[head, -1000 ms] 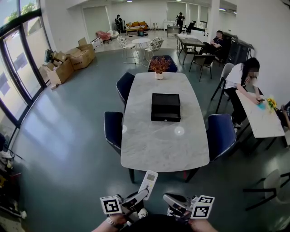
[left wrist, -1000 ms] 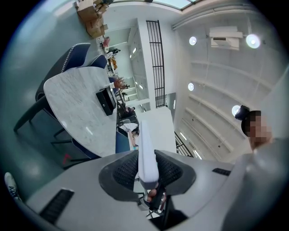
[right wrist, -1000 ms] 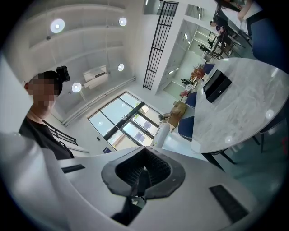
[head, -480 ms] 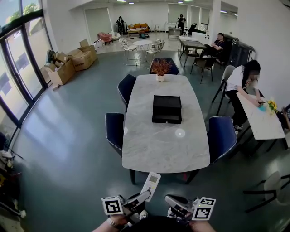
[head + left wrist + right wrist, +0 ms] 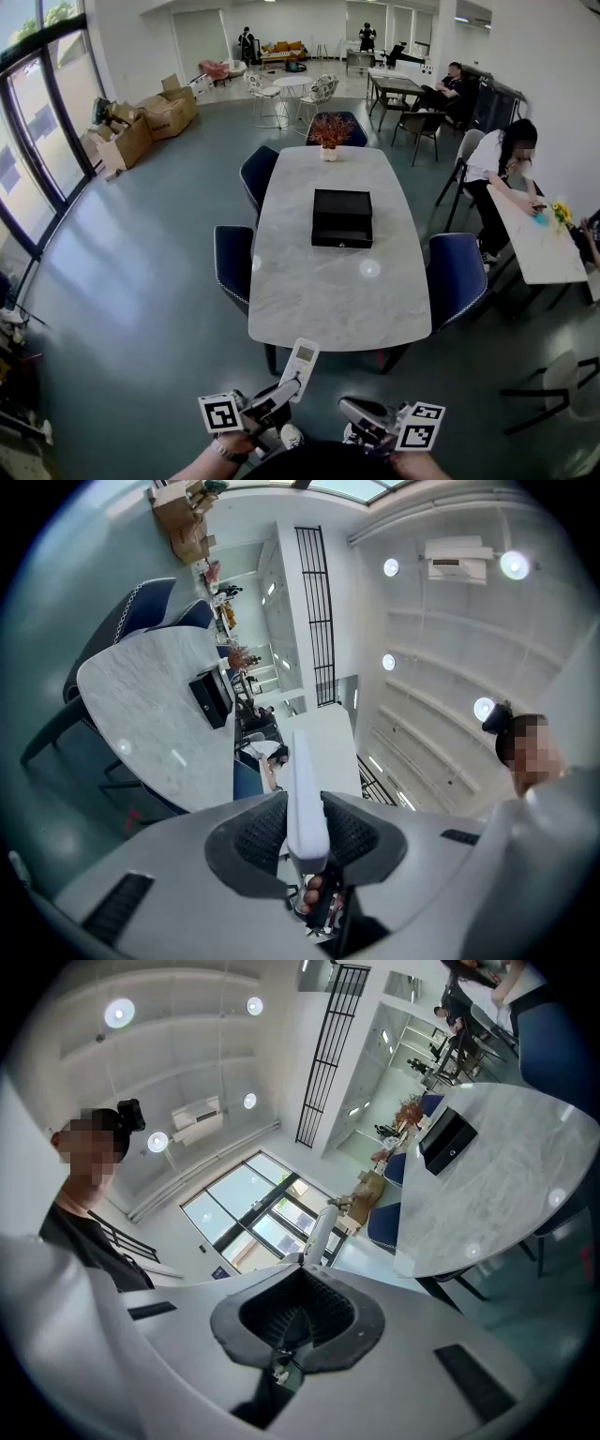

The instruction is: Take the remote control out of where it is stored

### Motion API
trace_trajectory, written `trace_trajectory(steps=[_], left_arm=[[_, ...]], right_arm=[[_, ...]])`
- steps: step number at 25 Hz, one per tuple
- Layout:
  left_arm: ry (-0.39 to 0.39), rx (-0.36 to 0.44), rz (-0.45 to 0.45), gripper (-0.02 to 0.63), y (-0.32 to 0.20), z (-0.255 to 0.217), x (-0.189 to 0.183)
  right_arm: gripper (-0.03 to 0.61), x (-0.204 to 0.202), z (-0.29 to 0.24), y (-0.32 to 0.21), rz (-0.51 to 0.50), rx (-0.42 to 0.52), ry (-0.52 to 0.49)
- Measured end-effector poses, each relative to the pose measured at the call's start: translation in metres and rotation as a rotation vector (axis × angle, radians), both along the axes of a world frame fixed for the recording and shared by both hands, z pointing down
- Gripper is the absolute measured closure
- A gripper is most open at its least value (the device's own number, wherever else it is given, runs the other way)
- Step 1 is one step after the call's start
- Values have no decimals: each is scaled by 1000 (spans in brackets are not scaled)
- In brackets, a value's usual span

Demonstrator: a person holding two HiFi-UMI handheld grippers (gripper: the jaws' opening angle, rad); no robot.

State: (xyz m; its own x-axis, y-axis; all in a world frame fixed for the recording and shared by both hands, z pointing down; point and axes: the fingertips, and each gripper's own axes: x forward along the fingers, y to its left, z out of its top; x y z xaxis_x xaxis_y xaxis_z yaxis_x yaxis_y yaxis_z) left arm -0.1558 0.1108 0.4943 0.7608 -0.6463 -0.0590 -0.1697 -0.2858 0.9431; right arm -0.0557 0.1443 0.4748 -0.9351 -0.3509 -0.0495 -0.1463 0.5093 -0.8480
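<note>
At the bottom of the frame, the left hand-held gripper (image 5: 286, 392) is clamped on the white remote control (image 5: 303, 366), holding it in the air just short of the table (image 5: 323, 305). Beside it, the right hand-held gripper (image 5: 360, 413) is closed and empty. A black box (image 5: 342, 218) sits mid-table.

BODY | left gripper (image 5: 278, 397): smooth grey shell; black ribbed pads (image 5: 262, 832); left marker cube (image 5: 221, 413) white with black squares | right gripper (image 5: 360, 412): same grey shell; right marker cube (image 5: 421, 426) identical | shirt (image 5: 82, 1239): black
</note>
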Motion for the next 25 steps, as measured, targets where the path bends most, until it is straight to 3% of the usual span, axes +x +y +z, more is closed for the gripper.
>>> trace_trajectory(steps=[8,25], left_arm=[[6,-31,46,502,9,13,17],[10,-39,35,502,5,10,19]], right_arm=[[569,2,3,-4,14,3,9],[569,5,4,-6,13,0,10]])
